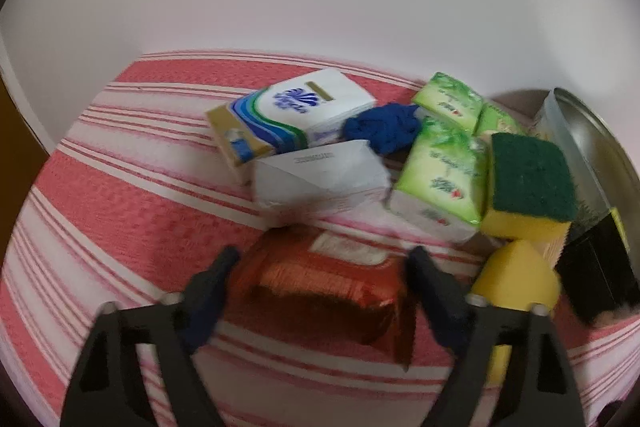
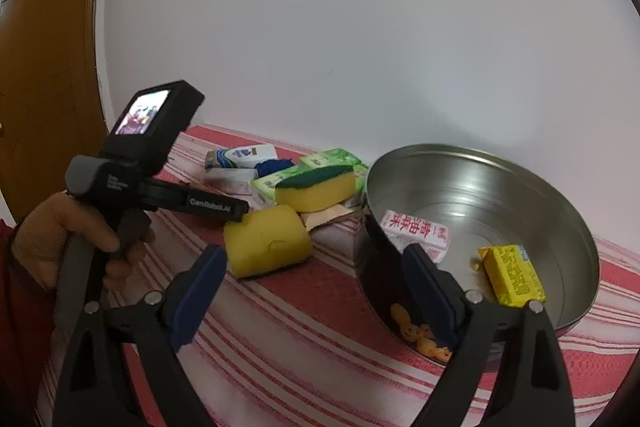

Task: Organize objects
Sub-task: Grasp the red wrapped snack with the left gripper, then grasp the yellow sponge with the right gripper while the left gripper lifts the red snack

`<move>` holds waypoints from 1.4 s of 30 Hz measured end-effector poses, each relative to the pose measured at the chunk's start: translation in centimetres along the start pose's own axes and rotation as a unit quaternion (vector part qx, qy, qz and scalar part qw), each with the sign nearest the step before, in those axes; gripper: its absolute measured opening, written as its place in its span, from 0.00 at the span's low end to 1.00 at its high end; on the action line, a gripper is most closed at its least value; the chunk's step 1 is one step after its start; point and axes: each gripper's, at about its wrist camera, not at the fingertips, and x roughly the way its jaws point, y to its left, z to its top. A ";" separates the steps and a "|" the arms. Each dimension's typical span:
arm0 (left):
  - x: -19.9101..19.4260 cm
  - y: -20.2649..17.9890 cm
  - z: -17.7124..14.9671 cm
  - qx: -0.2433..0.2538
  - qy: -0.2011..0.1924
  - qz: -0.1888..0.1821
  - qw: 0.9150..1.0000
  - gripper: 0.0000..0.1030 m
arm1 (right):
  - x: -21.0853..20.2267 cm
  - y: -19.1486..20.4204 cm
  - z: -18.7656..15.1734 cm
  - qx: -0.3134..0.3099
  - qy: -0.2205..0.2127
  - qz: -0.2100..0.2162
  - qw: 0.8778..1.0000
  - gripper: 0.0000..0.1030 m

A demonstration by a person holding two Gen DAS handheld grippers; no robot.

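Observation:
In the left wrist view my left gripper (image 1: 322, 259) is open, its jaws on either side of an orange-red foil packet (image 1: 324, 291) on the striped cloth. Beyond lie a white tissue pack (image 1: 320, 179), a blue-and-white tissue pack (image 1: 288, 115), a blue cloth (image 1: 384, 131), green tissue packs (image 1: 440, 179) and a green-topped yellow sponge (image 1: 528, 187). In the right wrist view my right gripper (image 2: 316, 267) is open and empty, beside a steel bowl (image 2: 520, 171) holding a white-red packet (image 2: 416, 233) and a yellow packet (image 2: 512, 275). A yellow sponge (image 2: 266, 241) lies near the left gripper's body (image 2: 152, 155).
A red-and-white striped cloth (image 2: 304, 327) covers the table against a white wall. A brown wooden door (image 2: 44, 39) stands at the left. A black object (image 1: 600, 267) sits at the right edge of the left wrist view, beside the bowl's rim (image 1: 580, 131).

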 end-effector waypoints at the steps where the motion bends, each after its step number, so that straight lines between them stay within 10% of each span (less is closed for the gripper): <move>1: -0.1 0.4 0.0 -0.002 0.001 -0.005 1.000 0.71 | 0.2 -0.1 0.0 0.004 0.004 0.003 1.000 0.88; 10: -0.6 3.6 -0.6 0.013 -0.004 0.001 1.000 0.73 | 1.1 0.1 -0.3 0.009 0.031 0.027 0.999 0.88; 20: -0.6 4.1 -1.6 0.025 -0.004 0.025 0.999 0.99 | 3.4 -0.2 -1.0 0.022 0.088 0.060 0.994 0.93; 31: -1.1 4.6 -2.2 0.037 -0.007 0.008 0.999 0.96 | 7.3 -0.4 -0.4 0.063 0.131 0.109 0.983 0.93; 42: -0.9 4.1 -1.9 0.059 -0.012 -0.006 0.998 0.92 | 13.9 3.7 2.6 0.022 0.181 0.040 0.982 0.95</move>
